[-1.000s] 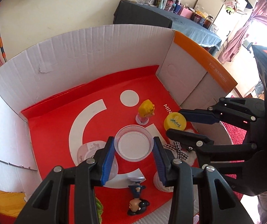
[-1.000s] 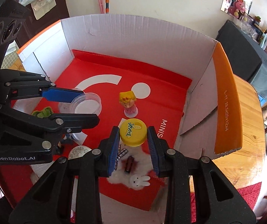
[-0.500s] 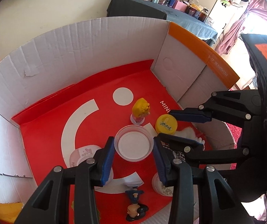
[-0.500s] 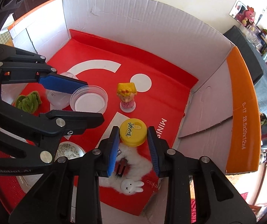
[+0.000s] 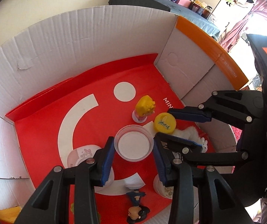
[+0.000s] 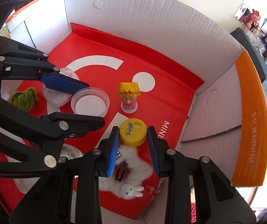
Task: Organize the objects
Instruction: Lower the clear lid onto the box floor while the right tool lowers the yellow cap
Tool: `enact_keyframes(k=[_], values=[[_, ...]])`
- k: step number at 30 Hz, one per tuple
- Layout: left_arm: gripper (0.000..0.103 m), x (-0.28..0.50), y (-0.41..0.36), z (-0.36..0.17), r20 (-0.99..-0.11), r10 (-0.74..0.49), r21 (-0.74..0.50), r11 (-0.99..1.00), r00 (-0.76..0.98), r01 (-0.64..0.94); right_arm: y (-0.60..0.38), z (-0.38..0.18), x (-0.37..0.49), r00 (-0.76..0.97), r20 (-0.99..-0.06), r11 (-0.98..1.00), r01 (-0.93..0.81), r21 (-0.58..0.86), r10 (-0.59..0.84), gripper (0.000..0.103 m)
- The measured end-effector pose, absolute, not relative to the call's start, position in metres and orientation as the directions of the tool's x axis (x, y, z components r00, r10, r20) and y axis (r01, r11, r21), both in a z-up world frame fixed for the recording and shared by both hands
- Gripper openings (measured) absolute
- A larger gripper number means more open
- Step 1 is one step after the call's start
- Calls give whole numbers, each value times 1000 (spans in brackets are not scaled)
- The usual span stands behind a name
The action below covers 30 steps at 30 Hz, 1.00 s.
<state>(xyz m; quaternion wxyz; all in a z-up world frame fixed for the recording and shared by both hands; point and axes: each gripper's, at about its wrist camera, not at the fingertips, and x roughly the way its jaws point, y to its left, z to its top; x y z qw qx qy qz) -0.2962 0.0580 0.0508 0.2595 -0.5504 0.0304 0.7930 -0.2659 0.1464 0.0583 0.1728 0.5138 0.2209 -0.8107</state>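
Observation:
My left gripper [image 5: 133,147] is shut on a clear round plastic lid [image 5: 134,143], held above the red floor of a cardboard box [image 5: 58,43]. My right gripper [image 6: 133,136] is shut on a yellow bottle cap [image 6: 133,131] with a lemon print; that cap also shows in the left wrist view [image 5: 165,122]. The clear lid shows in the right wrist view [image 6: 90,104] between the left fingers. A yellow-haired girl figurine [image 6: 128,97] stands upright just beyond both held things.
On the box floor lie a white fluffy bunny toy [image 6: 131,191], a green fuzzy toy [image 6: 24,100], a pink-print cup [image 5: 81,154], a small black-haired figurine [image 5: 137,211] and a dish of grains [image 6: 68,150]. An orange-edged flap [image 6: 251,119] rises at right.
Both grippers have lowered a little into the box with their loads still held. The cap and lid sit nearer the girl figurine and the floor.

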Motion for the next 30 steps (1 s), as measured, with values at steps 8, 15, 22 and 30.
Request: enact_keyframes(k=[8, 15, 22, 30], values=[[43, -297, 61, 51, -892, 385, -259, -864, -235, -431, 151, 60, -265, -404, -913, -845, 509, -167, -62, 29], [42, -295, 64, 52, -899, 382, -269, -867, -213, -421, 155, 62, -263, -392, -917, -844, 515, -149, -77, 29], [42, -296, 56, 56, -892, 407, -313, -869, -195, -382, 159, 65, -259, -388, -918, -839, 525, -146, -83, 29], [42, -291, 67, 54, -904, 386, -287, -867, -184, -406, 165, 67, -255, -382, -919, -841, 525, -130, -96, 29]])
